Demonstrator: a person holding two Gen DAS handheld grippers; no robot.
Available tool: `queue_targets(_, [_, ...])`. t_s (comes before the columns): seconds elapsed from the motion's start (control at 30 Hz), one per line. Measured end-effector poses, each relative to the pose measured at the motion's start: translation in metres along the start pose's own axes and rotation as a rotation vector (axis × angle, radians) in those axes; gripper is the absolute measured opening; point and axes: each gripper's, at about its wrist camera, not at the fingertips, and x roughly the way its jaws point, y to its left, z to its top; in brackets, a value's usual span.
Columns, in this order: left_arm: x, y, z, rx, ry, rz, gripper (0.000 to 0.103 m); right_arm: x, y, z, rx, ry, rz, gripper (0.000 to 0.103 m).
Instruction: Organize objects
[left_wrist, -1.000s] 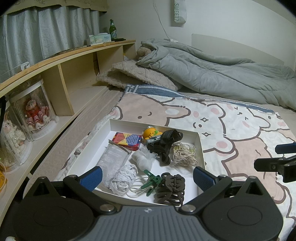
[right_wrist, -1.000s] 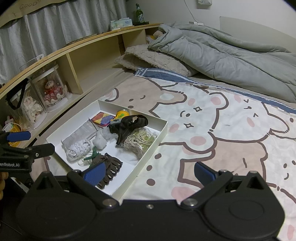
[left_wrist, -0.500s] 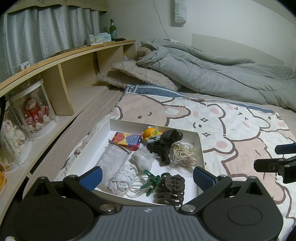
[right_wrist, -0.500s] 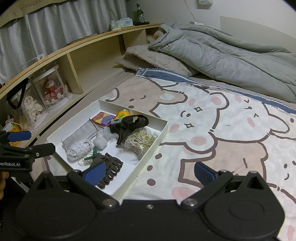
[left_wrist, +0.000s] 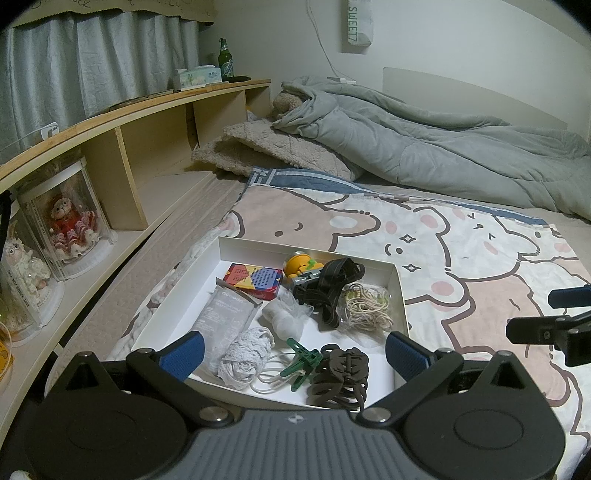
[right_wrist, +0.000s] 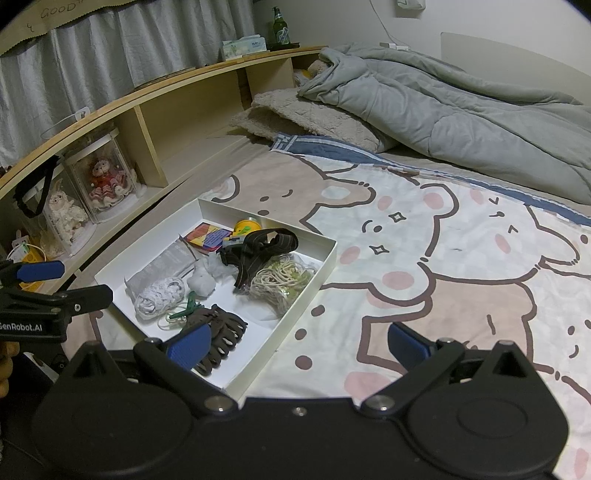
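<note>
A white shallow box (left_wrist: 400, 295) (right_wrist: 325, 266) lies on the bed sheet. It holds a colourful card pack (left_wrist: 255, 280), a yellow toy (left_wrist: 300, 264), a black strap (left_wrist: 328, 284) (right_wrist: 266, 243), a cream cord bundle (left_wrist: 365, 304) (right_wrist: 280, 282), a white lace roll (left_wrist: 245, 352) (right_wrist: 159, 297), a green clip (left_wrist: 301, 362), a dark brown claw clip (left_wrist: 341, 376) (right_wrist: 219, 332) and a clear packet (left_wrist: 225, 314). My left gripper (left_wrist: 295, 349) is open and empty above the box's near edge. My right gripper (right_wrist: 297, 341) is open and empty over the box's right near corner.
A bear-print sheet (right_wrist: 424, 240) covers the bed. A grey duvet (left_wrist: 424, 147) and a pillow (left_wrist: 273, 151) lie at the far end. A wooden shelf (left_wrist: 122, 158) runs along the left, with doll cases (left_wrist: 70, 225), a tissue box (left_wrist: 197, 77) and a green bottle (left_wrist: 225, 61).
</note>
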Motion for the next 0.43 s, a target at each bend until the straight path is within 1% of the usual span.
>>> queue_targets(0.43, [0.0007,-0.0004,-0.0008,-0.008,0.006,0.0,0.103,0.0002,0.0,0.0003,0.0,0.0,0.0,0.103])
